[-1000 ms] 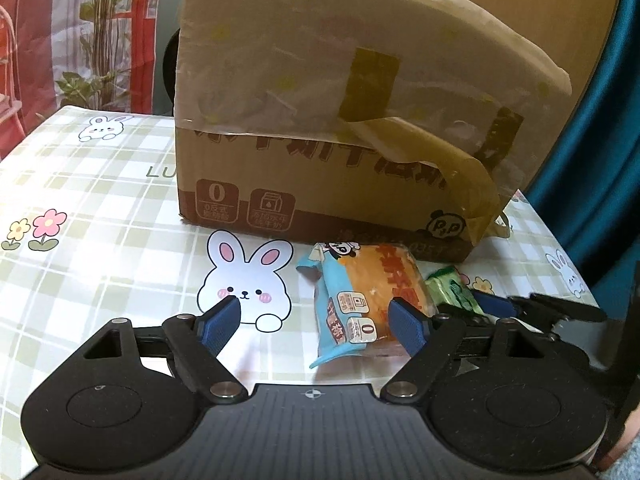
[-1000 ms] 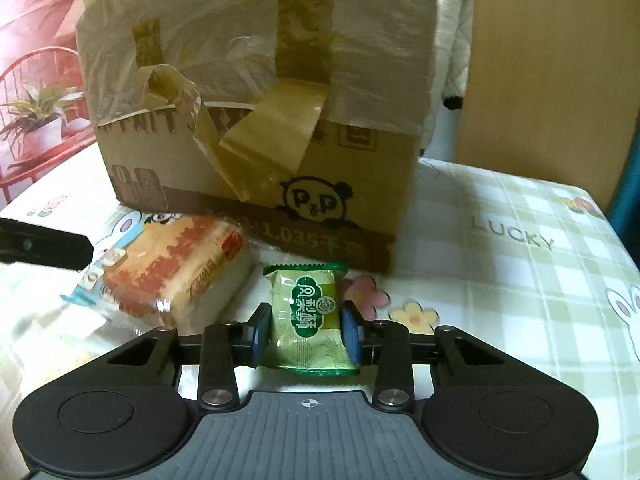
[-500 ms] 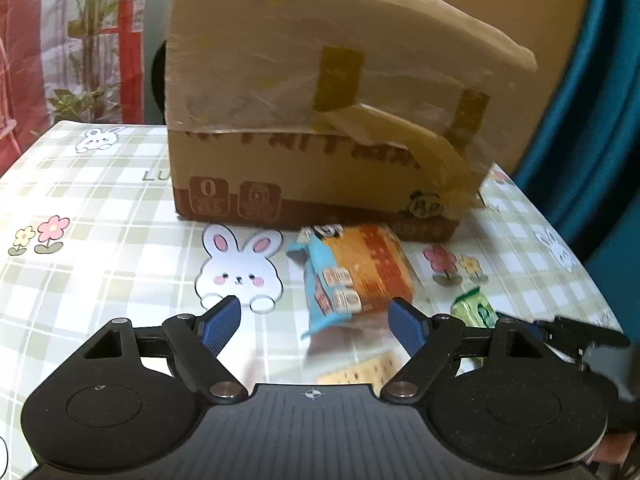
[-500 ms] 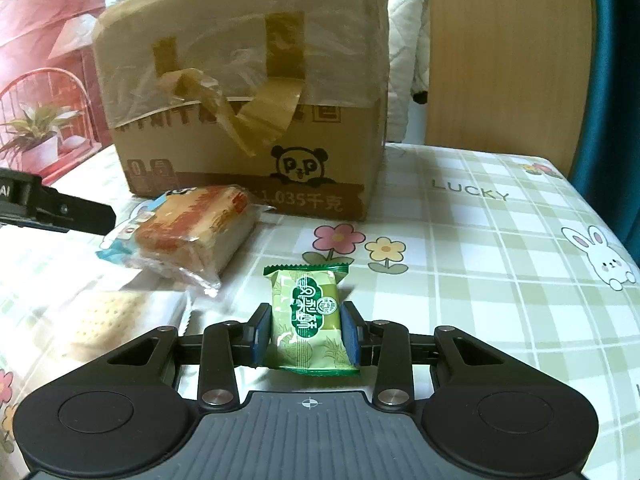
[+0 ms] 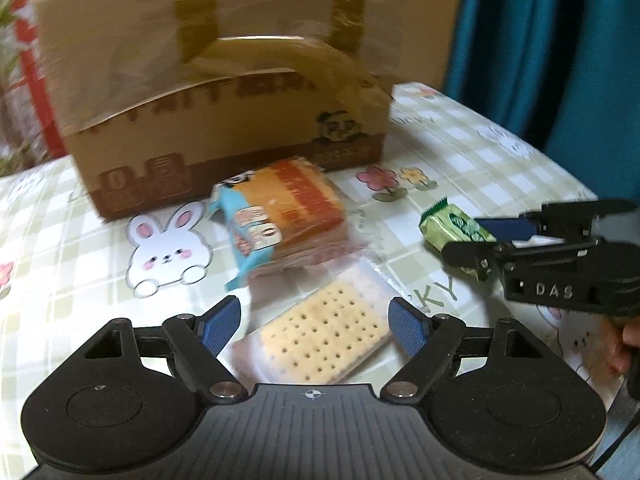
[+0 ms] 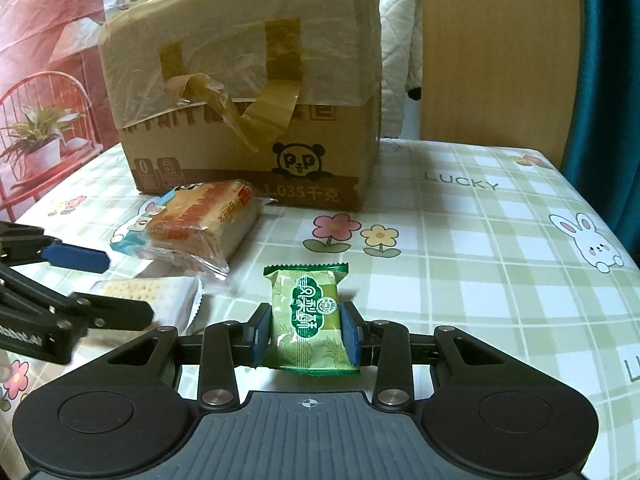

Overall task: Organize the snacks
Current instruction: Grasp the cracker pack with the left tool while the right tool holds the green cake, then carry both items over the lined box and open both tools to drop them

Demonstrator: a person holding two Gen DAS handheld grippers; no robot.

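My right gripper (image 6: 306,338) has its fingers (image 6: 262,338) closed most of the way on a green snack packet (image 6: 308,314), the blue pads pressing its two long sides so it stands upright between them, lifted off the bench (image 6: 480,248). From my left side the same packet (image 5: 454,226) shows at the right, caught in the right gripper (image 5: 486,240), with part of the hand (image 5: 622,344) behind it at the frame's edge. My left gripper (image 5: 316,324) is spread wide and holds nothing; its fingers (image 5: 218,326) stand either side of a clear-wrapped cracker pack (image 5: 326,338) that lies flat on the bench (image 5: 60,248), and I cannot tell whether the pads are touching the wrapper. Just beyond the crackers lies an orange and blue cake packet (image 5: 284,216), its blue end toward the printed rabbit on the checked cloth. Behind it, at the far side, stands a cardboard box (image 5: 224,96) with loose brown tape and clear film over its top and a panda mark on its near face. In the right view the cake packet (image 6: 196,220) sits just in front of the box (image 6: 248,112), the crackers (image 6: 148,292) nearer and to the left, and my left gripper (image 6: 80,280) reaches in from the left edge.
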